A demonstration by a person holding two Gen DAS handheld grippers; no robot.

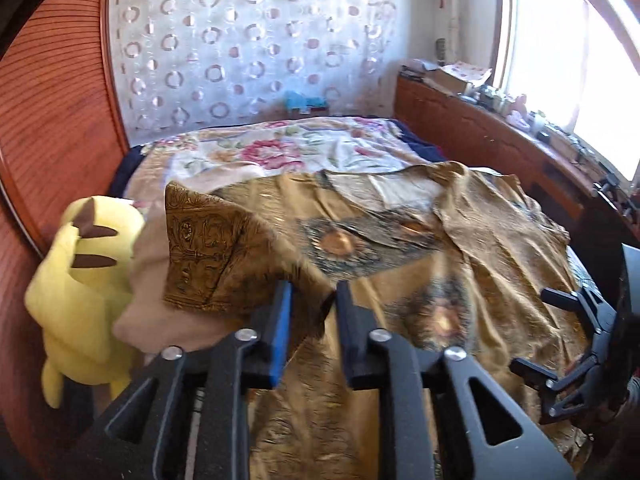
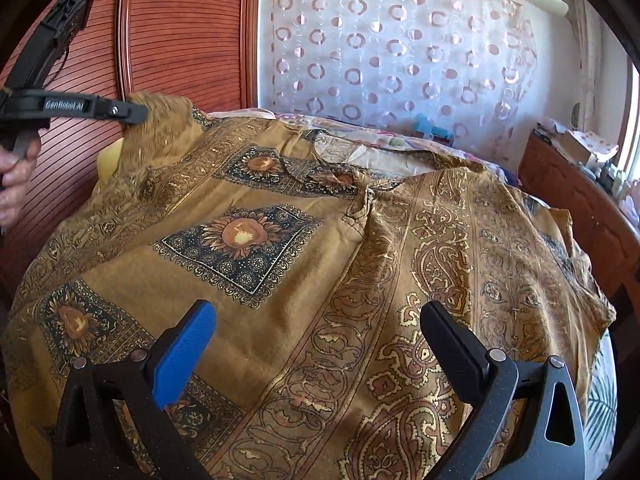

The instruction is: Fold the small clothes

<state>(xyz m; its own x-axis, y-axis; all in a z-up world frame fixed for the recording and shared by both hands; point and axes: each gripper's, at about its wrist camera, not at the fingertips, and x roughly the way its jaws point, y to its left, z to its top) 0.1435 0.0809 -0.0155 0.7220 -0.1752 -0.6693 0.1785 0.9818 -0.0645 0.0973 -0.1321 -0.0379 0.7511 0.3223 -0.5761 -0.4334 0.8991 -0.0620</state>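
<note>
1. Here, the mustard-gold printed garment (image 2: 320, 264) lies spread over the bed (image 1: 280, 148), with sunflower squares on one half and paisley bands on the other; its neckline faces the far curtain (image 2: 400, 52).
2. The left gripper (image 1: 310, 292) has its jaws drawn close and clamped on a sleeve or corner of the garment, lifted so the patterned cloth stands up as a folded flap above the bed. In the right wrist view the same gripper (image 2: 136, 114) reaches the raised cloth at the garment's far left edge, with the person's hand (image 2: 14, 176) on its handle.
3. The right gripper (image 2: 316, 344) hovers with its jaws wide apart over the near part of the garment, holding nothing; whether its fingertips touch the cloth cannot be told.
4. A yellow plush toy (image 1: 80, 280) sits just beside the lifted flap, partly hidden behind pale fabric.
5. The garment's near hem is cut off by the gripper bodies, and motion blur smears the lifted cloth.
6. A wooden ledge (image 1: 500, 120) under the window carries an open cardboard box (image 1: 460, 76); its contents are too small to make out.
</note>
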